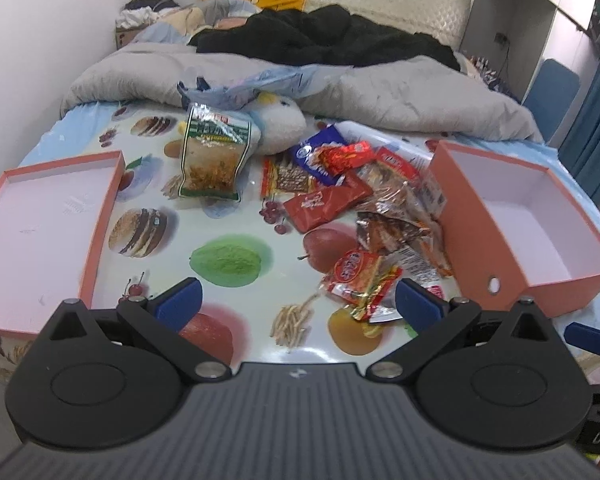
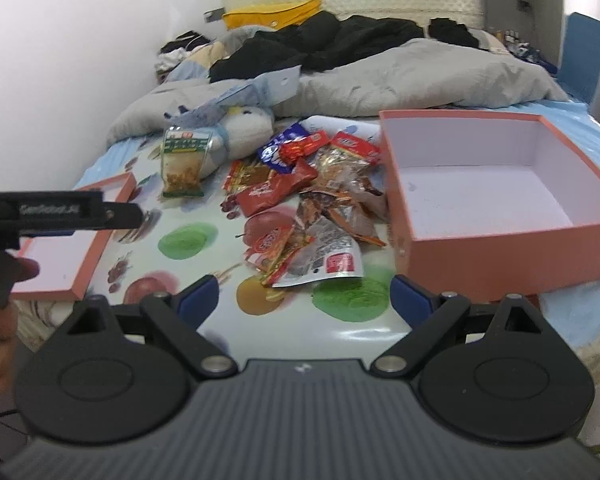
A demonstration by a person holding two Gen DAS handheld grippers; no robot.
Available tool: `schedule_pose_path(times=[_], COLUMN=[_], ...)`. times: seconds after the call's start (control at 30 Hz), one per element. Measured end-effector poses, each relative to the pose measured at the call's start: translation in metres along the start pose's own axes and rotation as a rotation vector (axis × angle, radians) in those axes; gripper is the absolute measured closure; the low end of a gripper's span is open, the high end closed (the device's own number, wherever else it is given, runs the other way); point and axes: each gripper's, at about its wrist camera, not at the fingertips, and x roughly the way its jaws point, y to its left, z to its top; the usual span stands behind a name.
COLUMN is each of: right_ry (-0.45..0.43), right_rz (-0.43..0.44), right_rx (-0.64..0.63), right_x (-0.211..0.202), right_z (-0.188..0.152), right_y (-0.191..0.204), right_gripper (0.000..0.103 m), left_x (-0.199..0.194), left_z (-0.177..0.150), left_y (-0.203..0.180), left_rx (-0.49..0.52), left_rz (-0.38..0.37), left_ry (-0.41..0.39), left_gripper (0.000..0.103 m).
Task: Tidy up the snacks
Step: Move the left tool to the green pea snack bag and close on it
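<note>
A pile of snack packets (image 1: 364, 204) (image 2: 312, 204) lies on a fruit-print cloth (image 1: 228, 232) on the bed. A larger clear bag of yellow snacks (image 1: 212, 152) (image 2: 183, 160) stands apart to the left, leaning on a plush toy (image 1: 280, 120). An empty pink box (image 1: 540, 224) (image 2: 496, 196) stands right of the pile. Its shallow pink lid (image 1: 40, 232) (image 2: 72, 240) lies to the left. My left gripper (image 1: 296, 304) is open and empty above the near cloth edge. My right gripper (image 2: 304, 300) is open and empty, near the pile's front.
A grey duvet (image 1: 380, 92) and dark clothes (image 1: 320, 36) cover the far half of the bed. A white wall runs along the left. A blue chair (image 1: 552, 84) and shelving stand at the right. The left gripper's body (image 2: 60, 212) and a hand show at the left of the right wrist view.
</note>
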Motion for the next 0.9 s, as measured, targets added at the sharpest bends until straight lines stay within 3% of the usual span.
schedule_pose_path(times=[0.07,0.43,0.67,0.9], right_ry=[0.009,0.057,0.058,0.071], right_rz=[0.038,0.063,0.111,0.098], right_rx=[0.002,-0.075,-0.157,-0.271], right_x=[0.012,0.09,0.144,0.193], right_z=[0.002,0.009,0.013,0.015], right_y=[0.002,0.021,0.03,0.04], right_gripper=[0.009,0.009,0.009,0.009], left_x=[0.01,0.087,0.143,0.194], left_z=[0.0,0.011,0.025,0.041], left_y=[0.004,0.049,0.081,0.102], left_rx=[-0.002,-0.028,-0.009,0.044], left_rz=[-0.008,0.076,0.133,0.138], left_ry=[0.001,0.061,0.051,0.023], left_gripper=[0.0,0.0,0.0,0.0])
